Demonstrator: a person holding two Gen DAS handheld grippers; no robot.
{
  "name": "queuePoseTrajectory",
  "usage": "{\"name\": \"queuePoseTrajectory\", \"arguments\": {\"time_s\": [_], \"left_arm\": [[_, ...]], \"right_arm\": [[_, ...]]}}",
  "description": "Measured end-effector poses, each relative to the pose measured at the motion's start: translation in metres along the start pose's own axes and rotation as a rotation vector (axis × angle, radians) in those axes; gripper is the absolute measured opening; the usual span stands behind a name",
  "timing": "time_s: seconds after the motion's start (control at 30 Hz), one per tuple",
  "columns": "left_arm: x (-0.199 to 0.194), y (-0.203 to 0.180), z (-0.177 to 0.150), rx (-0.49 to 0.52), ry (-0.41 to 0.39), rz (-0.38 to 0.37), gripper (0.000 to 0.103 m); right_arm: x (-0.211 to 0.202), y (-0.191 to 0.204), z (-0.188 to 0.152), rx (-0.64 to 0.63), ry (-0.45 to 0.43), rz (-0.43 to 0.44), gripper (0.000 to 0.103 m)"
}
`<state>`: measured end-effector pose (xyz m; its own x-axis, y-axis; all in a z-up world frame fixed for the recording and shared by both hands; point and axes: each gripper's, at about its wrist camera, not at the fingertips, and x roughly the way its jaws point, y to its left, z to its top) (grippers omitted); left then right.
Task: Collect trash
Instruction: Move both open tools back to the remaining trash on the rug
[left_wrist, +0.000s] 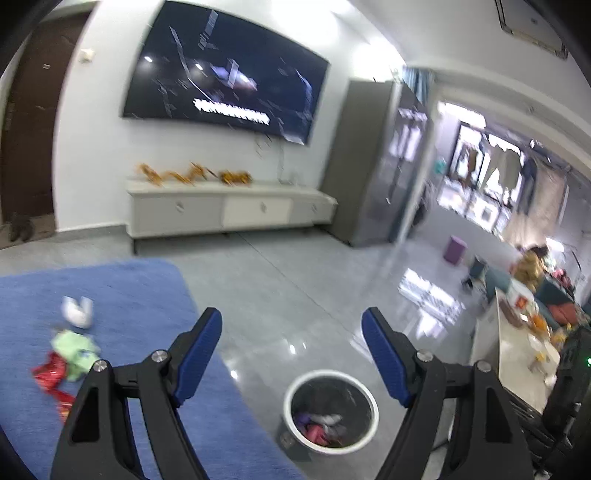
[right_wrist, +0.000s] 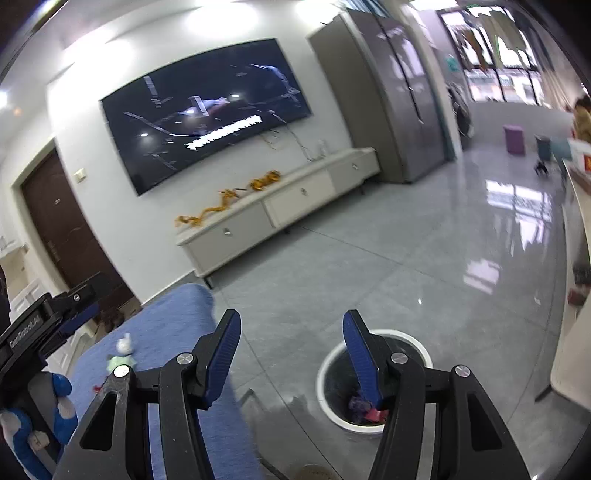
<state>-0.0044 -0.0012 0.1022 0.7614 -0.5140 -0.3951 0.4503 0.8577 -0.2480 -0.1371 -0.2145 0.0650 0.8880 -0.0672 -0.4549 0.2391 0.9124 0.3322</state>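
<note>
A white-rimmed trash bin (left_wrist: 364, 402) stands on the grey tile floor with pink, purple and white scraps inside; in the right wrist view the trash bin (right_wrist: 327, 373) sits just below my right fingers. On the blue rug (left_wrist: 140, 295) lie a white crumpled paper (left_wrist: 77, 311), a green wrapper (left_wrist: 75, 350) and a red wrapper (left_wrist: 50, 376). My left gripper (left_wrist: 291, 325) hangs open above the floor with nothing between its blue pads. My right gripper (right_wrist: 291, 326) is open and empty too. The left gripper's body (right_wrist: 44, 325) shows at the left edge of the right wrist view.
A low white TV cabinet (left_wrist: 229, 206) stands under a wall TV (left_wrist: 225, 74). A grey tall cabinet (left_wrist: 354, 162) is to its right. A white table edge (left_wrist: 517, 354) with clutter lies at the right. A purple stool (left_wrist: 455, 249) stands far back.
</note>
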Motion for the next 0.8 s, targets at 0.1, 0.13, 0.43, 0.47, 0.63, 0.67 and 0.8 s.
{"name": "queuePoseTrajectory", "arguments": {"time_s": [0.1,0.13,0.43,0.47,0.63,0.67,0.8], "left_arm": [[-0.038,0.018,0.009,-0.029,-0.067,0.039,0.077],[-0.051,0.024,0.012,-0.037,-0.091,0.056,0.077],[-0.143,0.049,0.018,-0.068,-0.238,0.165,0.077],[-0.15,0.05,0.018,-0.066,-0.251,0.172,0.077],[-0.188,0.062,0.023,-0.072,-0.298,0.209,0.077],[-0.193,0.065,0.025,-0.074,-0.301,0.216,0.077],[-0.214,0.079,0.028,-0.098,-0.329,0.257,0.077]], "right_arm": [[-0.014,0.024,0.001,-0.051,-0.022,0.035,0.056],[-0.017,0.029,0.002,-0.062,-0.028,0.043,0.056],[-0.052,0.067,0.004,-0.15,-0.094,0.131,0.057],[-0.055,0.07,0.004,-0.156,-0.099,0.14,0.057],[-0.066,0.081,0.004,-0.179,-0.118,0.188,0.059],[-0.068,0.081,0.006,-0.174,-0.122,0.199,0.059],[-0.067,0.087,0.004,-0.18,-0.131,0.223,0.06]]}}
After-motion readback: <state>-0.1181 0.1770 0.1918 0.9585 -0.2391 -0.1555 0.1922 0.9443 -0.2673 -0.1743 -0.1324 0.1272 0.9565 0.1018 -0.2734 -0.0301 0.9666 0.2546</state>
